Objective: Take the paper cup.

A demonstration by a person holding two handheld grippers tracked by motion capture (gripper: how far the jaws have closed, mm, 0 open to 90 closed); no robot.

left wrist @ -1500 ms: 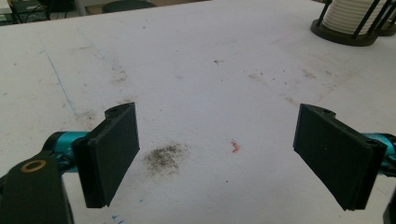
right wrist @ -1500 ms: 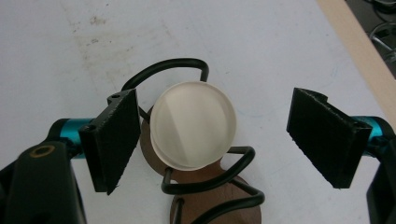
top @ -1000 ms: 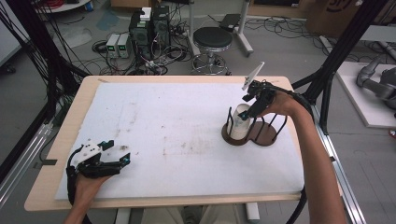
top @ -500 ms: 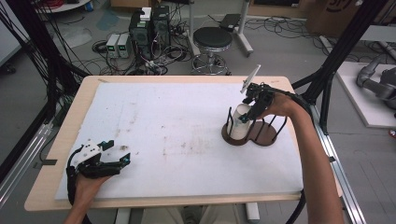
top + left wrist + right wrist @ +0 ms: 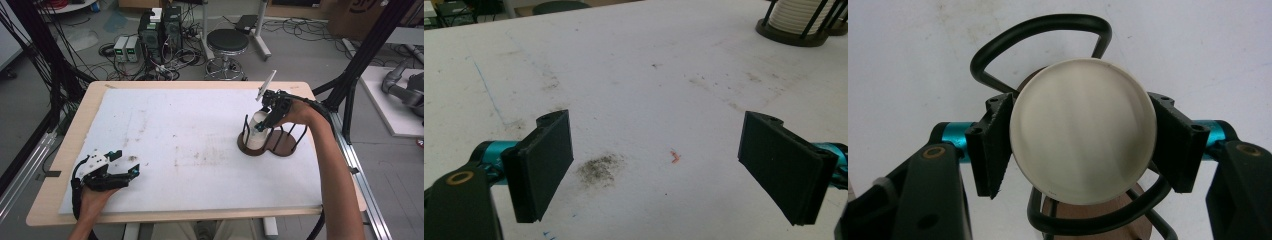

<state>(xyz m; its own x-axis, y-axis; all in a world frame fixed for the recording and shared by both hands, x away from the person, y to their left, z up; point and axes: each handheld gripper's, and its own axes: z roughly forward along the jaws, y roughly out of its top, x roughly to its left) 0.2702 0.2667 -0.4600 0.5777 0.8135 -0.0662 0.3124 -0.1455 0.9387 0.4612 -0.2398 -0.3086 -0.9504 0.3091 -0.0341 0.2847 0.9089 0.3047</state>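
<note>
Your left gripper has flat black jaws on teal rods, black frame, brass-ringed screw; forearms unsleeved.

White disc hides the rack's centre.

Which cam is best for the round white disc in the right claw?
Right gripper view: the round white disc sits face-on between the right claw's jaws. The high view shows it small and half hidden by that hand; the left gripper view shows the white stack in the rack from the side.
</note>
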